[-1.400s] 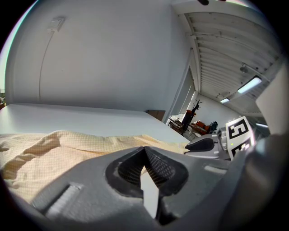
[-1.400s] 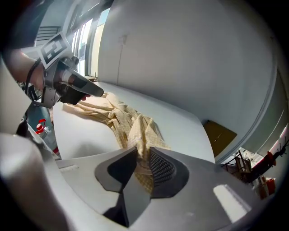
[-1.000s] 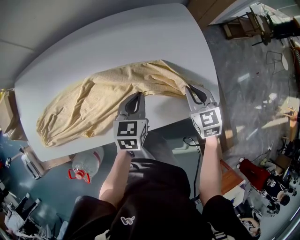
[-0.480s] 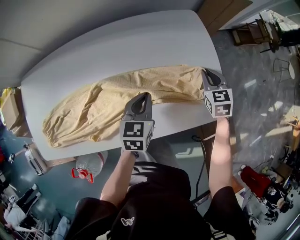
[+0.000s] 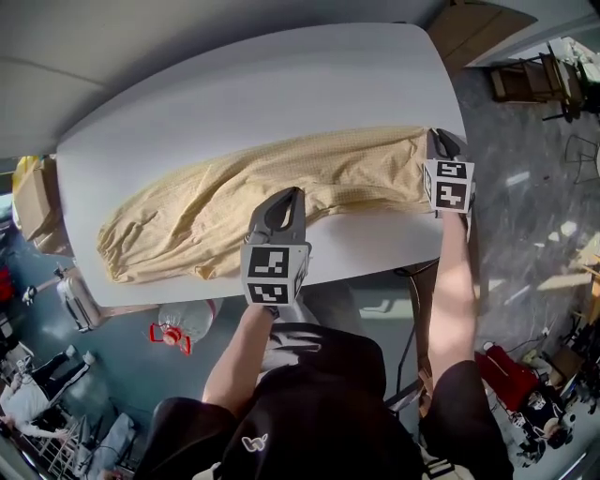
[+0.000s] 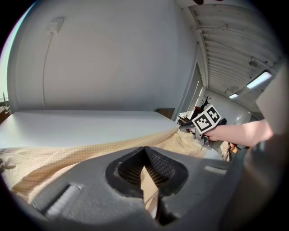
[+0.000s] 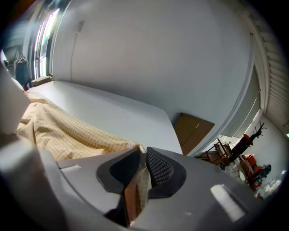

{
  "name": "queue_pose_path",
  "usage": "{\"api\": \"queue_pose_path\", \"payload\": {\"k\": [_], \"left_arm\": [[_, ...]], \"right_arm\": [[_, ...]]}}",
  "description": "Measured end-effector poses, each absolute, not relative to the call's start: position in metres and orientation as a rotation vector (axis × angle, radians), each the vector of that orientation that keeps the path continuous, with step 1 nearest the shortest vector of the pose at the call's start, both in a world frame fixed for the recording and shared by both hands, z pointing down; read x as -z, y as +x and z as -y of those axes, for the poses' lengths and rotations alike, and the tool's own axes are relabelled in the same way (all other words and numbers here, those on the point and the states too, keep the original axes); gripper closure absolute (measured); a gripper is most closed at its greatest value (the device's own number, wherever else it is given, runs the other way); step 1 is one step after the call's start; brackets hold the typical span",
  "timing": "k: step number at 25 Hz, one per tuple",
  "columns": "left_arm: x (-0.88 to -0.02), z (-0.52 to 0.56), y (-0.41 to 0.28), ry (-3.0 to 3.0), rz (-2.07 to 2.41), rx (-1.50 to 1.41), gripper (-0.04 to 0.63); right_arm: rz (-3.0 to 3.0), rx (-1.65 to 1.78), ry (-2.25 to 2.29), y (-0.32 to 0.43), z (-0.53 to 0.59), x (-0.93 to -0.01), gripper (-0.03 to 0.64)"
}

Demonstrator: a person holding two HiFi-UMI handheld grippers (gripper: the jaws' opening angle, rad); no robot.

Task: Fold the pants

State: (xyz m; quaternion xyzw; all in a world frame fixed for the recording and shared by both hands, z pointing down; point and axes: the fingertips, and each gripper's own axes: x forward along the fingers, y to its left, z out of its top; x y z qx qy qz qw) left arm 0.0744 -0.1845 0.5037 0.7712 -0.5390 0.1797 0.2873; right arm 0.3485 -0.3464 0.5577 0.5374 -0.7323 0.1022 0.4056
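Note:
Pale yellow checked pants (image 5: 281, 187) lie stretched lengthwise across the white table (image 5: 281, 84). My left gripper (image 5: 292, 195) is at their near edge around the middle, shut on a fold of cloth that shows between its jaws (image 6: 144, 149). My right gripper (image 5: 437, 136) is at the pants' right end by the table's right edge. Its jaws have just been opening a little, but a strip of cloth is still pinched between them (image 7: 143, 150). The left gripper view shows the right gripper's marker cube (image 6: 206, 121) beyond the fabric (image 6: 67, 153). The pants (image 7: 58, 131) run off to the left in the right gripper view.
On the floor below the table's near edge lies a clear water bottle with a red handle (image 5: 183, 323). A cardboard box (image 5: 37, 202) stands off the left end, and flat cardboard (image 5: 478, 28) off the far right corner. Chairs and clutter fill the floor at right.
My right gripper has travelled right and away to the table's right edge, drawing the pants' end out straighter. The left gripper has shifted slightly the same way with its fold.

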Motion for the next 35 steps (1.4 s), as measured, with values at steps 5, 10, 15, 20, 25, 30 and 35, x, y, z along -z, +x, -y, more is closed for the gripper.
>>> {"api": "queue_pose_path", "payload": {"k": [5,10,15,20,25,30,35], "left_arm": [[-0.505,0.185,0.066,2.048,1.454,-0.47,0.592],[-0.5,0.189,0.08,2.079,1.43,-0.444,0.592],[-0.494,0.183,0.094,2.111,1.4,-0.424,0.592],[-0.485,0.17,0.092,2.12,1.4,-0.398,0.592],[-0.478,0.158,0.08,2.114,1.428,-0.371,0.592],[-0.475,0.148,0.083,2.125,1.407,-0.365,0.592],[-0.475,0.139,0.095,2.154,1.369,-0.377,0.592]], "right_arm": [[1.928,-0.291,1.471,0.348,0.339,-0.535,0.463],[1.975,-0.308,1.593,0.353,0.312,-0.5,0.486],[2.026,-0.386,1.754,0.358,0.275,-0.472,0.609],[2.081,-0.492,1.859,0.357,0.242,-0.456,0.612],[2.112,-0.515,1.918,0.352,0.216,-0.444,0.612],[2.067,-0.609,1.891,0.356,0.194,-0.465,0.497],[1.97,-0.746,1.878,0.373,0.181,-0.503,0.41]]}}
